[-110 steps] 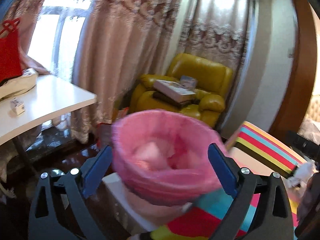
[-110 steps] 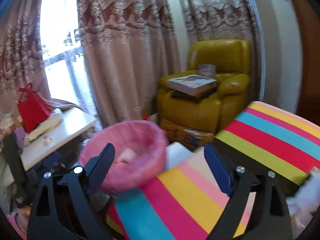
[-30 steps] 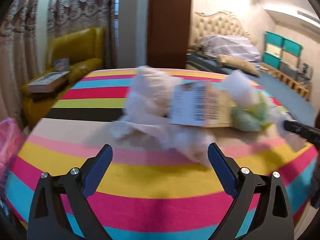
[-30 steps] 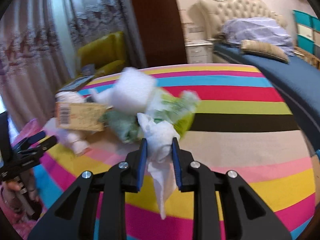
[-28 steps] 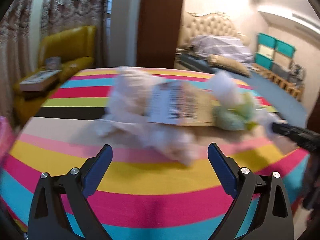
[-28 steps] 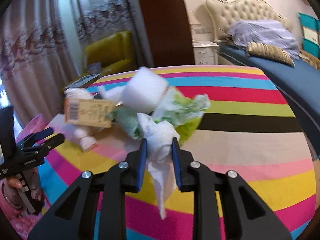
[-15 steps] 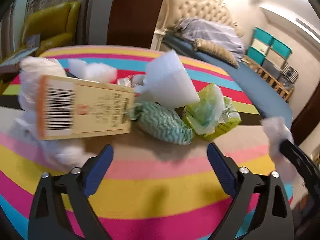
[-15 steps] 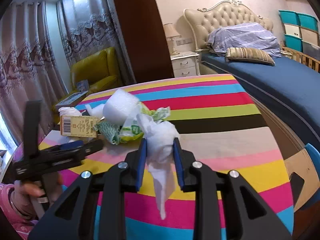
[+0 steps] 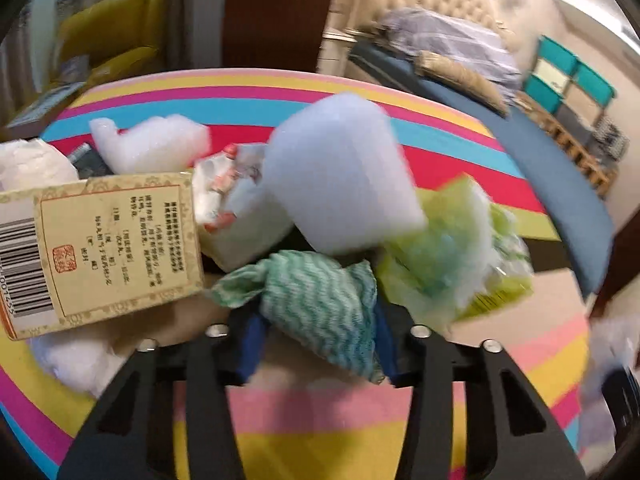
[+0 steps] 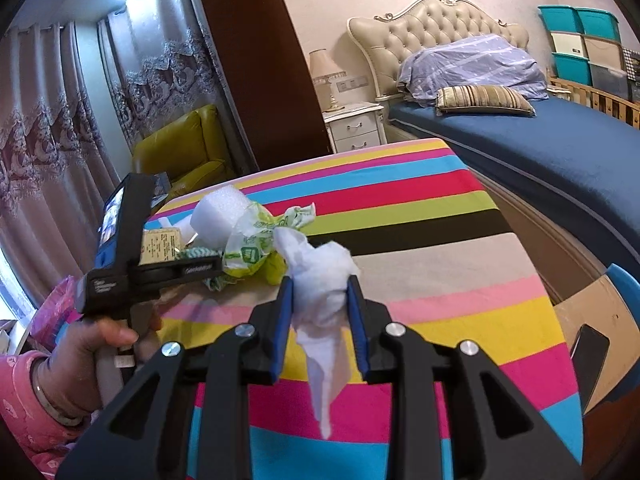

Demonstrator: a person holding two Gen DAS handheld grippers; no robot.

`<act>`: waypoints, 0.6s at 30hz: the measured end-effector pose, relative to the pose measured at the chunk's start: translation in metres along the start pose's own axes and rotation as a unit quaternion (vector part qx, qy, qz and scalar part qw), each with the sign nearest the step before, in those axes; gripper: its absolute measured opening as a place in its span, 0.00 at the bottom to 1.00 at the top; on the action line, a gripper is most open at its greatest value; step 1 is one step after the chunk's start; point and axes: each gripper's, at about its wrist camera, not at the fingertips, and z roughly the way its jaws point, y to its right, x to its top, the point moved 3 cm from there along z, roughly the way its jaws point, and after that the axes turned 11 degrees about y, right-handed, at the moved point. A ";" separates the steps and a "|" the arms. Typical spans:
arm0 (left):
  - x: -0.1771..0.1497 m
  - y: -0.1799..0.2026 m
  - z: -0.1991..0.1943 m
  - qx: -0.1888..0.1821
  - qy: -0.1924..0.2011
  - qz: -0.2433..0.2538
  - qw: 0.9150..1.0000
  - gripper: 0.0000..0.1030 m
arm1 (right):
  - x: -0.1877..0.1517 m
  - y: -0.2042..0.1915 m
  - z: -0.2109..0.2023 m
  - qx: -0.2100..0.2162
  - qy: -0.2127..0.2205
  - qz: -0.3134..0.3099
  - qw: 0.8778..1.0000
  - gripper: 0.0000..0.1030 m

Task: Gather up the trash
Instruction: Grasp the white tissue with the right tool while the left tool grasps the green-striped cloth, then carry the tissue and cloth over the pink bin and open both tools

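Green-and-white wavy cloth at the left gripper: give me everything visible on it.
The green-and-white wavy cloth is a soft, crumpled wad, woven-looking, with a zigzag pattern and a loose twisted tail pointing left. It lies on the striped tablecloth in the trash pile, below the white foam block and beside the green plastic wrapper. The left gripper has just closed its blue pads onto its sides.
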 end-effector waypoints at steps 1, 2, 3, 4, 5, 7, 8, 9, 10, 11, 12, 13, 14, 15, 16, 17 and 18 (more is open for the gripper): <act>-0.004 0.002 -0.006 -0.014 -0.001 0.008 1.000 0.36 | -0.001 -0.001 -0.001 -0.001 0.000 0.001 1.000 0.27; -0.009 0.005 -0.014 -0.024 0.003 0.021 0.999 0.36 | -0.001 -0.001 -0.002 0.000 0.000 0.001 1.000 0.27; -0.014 0.006 -0.023 -0.034 0.010 0.034 0.999 0.36 | -0.002 -0.003 -0.002 0.001 -0.001 0.000 1.000 0.27; -0.018 0.009 -0.029 -0.044 0.015 0.044 0.998 0.36 | -0.003 -0.007 -0.003 0.003 -0.002 -0.004 1.000 0.27; -0.023 0.010 -0.038 -0.054 0.021 0.059 0.997 0.36 | -0.004 -0.009 -0.002 0.004 -0.003 -0.007 1.000 0.27; -0.032 0.009 -0.054 -0.069 0.035 0.090 0.993 0.36 | -0.007 -0.018 -0.002 0.008 -0.006 -0.015 1.000 0.27; -0.035 0.005 -0.063 -0.068 0.046 0.103 0.991 0.36 | -0.006 -0.021 0.000 0.010 -0.008 -0.018 1.000 0.27; -0.041 0.003 -0.068 -0.064 0.051 0.111 0.990 0.36 | -0.008 -0.025 0.002 0.012 -0.011 -0.022 1.000 0.27; -0.045 -0.003 -0.073 -0.062 0.050 0.118 0.990 0.36 | -0.010 -0.031 0.004 0.015 -0.014 -0.027 0.999 0.27; -0.049 -0.009 -0.075 -0.065 0.047 0.117 0.990 0.36 | -0.012 -0.036 0.005 0.017 -0.017 -0.031 0.999 0.27; -0.053 -0.015 -0.077 -0.067 0.044 0.113 0.990 0.36 | -0.013 -0.039 0.007 0.019 -0.019 -0.035 0.999 0.27; -0.056 -0.021 -0.079 -0.064 0.043 0.110 0.991 0.37 | -0.016 -0.044 0.009 0.021 -0.022 -0.042 0.999 0.27; -0.060 -0.026 -0.081 -0.060 0.043 0.109 0.991 0.37 | -0.018 -0.049 0.009 0.022 -0.025 -0.048 0.998 0.27; -0.062 -0.030 -0.083 -0.057 0.044 0.109 0.991 0.37 | -0.022 -0.056 0.011 0.023 -0.028 -0.056 0.998 0.27; -0.064 -0.036 -0.085 -0.055 0.047 0.108 0.991 0.37 | -0.024 -0.060 0.011 0.024 -0.029 -0.061 0.997 0.27; -0.065 -0.040 -0.088 -0.054 0.053 0.110 0.991 0.37 | -0.025 -0.064 0.012 0.023 -0.030 -0.066 0.997 0.27; -0.067 -0.042 -0.091 -0.052 0.057 0.113 0.991 0.37 | -0.028 -0.069 0.012 0.021 -0.030 -0.072 0.997 0.27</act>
